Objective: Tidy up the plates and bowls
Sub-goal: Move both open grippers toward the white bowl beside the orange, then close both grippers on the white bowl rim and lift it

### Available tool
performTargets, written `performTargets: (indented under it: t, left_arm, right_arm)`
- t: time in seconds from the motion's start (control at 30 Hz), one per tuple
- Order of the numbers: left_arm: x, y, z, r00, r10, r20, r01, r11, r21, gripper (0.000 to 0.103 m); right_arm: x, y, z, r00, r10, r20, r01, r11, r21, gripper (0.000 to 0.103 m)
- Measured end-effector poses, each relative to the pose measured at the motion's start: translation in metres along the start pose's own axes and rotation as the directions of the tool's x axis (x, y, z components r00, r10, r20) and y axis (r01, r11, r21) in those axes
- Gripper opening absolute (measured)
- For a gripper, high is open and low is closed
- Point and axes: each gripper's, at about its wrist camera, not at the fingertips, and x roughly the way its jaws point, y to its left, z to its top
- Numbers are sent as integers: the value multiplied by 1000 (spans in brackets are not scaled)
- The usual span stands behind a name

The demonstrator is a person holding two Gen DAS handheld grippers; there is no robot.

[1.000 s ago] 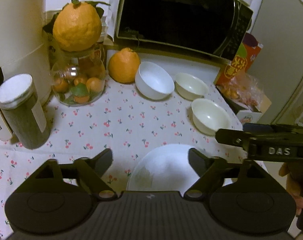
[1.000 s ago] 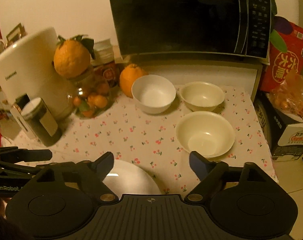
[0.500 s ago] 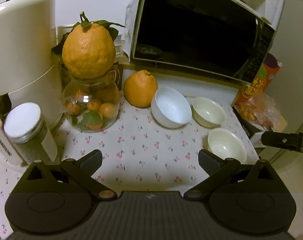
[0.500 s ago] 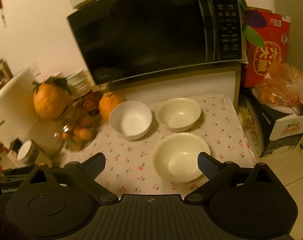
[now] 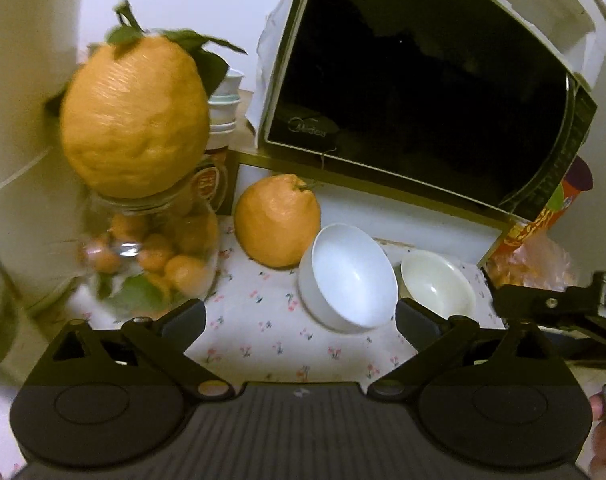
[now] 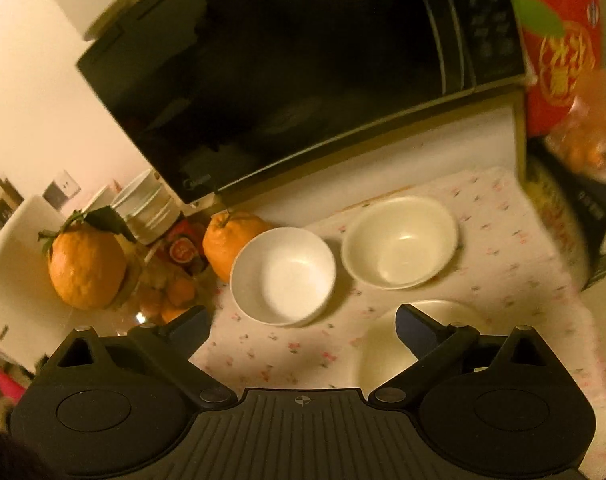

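A white bowl (image 5: 349, 278) stands on the flowered tablecloth, just ahead of my open, empty left gripper (image 5: 301, 316). A cream bowl (image 5: 437, 284) stands to its right. In the right wrist view the white bowl (image 6: 283, 276) and the cream bowl (image 6: 401, 242) stand side by side below the microwave. A third cream bowl (image 6: 383, 352) lies nearest, partly under the right finger of my open, empty right gripper (image 6: 303, 322). The right gripper also shows in the left wrist view (image 5: 551, 312) at the right edge.
A black microwave (image 5: 423, 92) stands on a shelf behind the bowls. A large orange (image 5: 277, 220) lies left of the white bowl. A glass jar of small oranges (image 5: 151, 256) carries a big citrus (image 5: 135, 120). A red box (image 6: 559, 48) stands at the right.
Both grippers have moved forward toward the bowls and the microwave. The white plate seen near the left gripper a second ago is out of view. Both grippers stay open.
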Motion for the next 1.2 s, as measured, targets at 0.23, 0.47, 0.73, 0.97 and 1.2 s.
performTargets:
  t: [0.23,0.47,0.73,0.97,1.2]
  left_arm:
    - [34,6,8,998,-62,6,62,997,-38,81]
    - [61,12,6,993,-117,-12,115,986,-120,53]
    - [74,16,-3,993,-112,-27,109,988,-113,28]
    - [79,20,-3,992,-120,-32,115,985,-129,14]
    - [75,16,-1,992,-116,-44,110,988,-113,12]
  right_arm:
    - [44,-16,8,1000,23,-14,-21,992,127,97]
    - [75,-19,9,999,44,-23,-38,981,189,68]
    - [102,-20,4,998,-47,-39,54,982,183,41]
    - [116,-20,-2,995,-85,-56,93,983,160,19]
    - [110,-10,0,995,-85,-52,91,988,125,12]
